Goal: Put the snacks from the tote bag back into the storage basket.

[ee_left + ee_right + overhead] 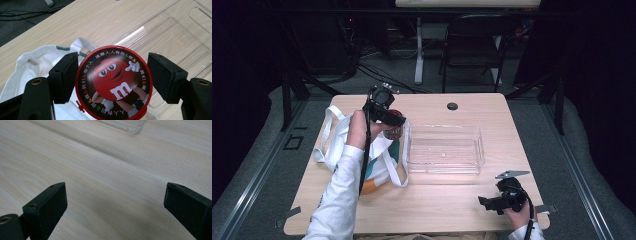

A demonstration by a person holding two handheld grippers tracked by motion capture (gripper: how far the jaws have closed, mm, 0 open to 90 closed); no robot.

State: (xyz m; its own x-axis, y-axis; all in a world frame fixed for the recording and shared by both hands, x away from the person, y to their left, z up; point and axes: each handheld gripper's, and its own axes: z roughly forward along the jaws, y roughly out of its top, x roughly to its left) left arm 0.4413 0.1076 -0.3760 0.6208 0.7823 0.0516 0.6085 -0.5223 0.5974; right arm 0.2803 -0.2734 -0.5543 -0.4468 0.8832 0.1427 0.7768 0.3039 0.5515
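The left gripper (pixel 113 80) is pinching one round red candy tin (pixel 113 81) between its two pads, holding it above the white cloth bag (pixel 339 145) at the table's (pixel 432 197) left side, just left of the clear plastic tray (pixel 444 150). The tray is sitting empty mid-table. The right gripper (pixel 115 202) is resting at the near right corner, its jaws spread wide over bare wood, gripping nothing, well apart from the tin.
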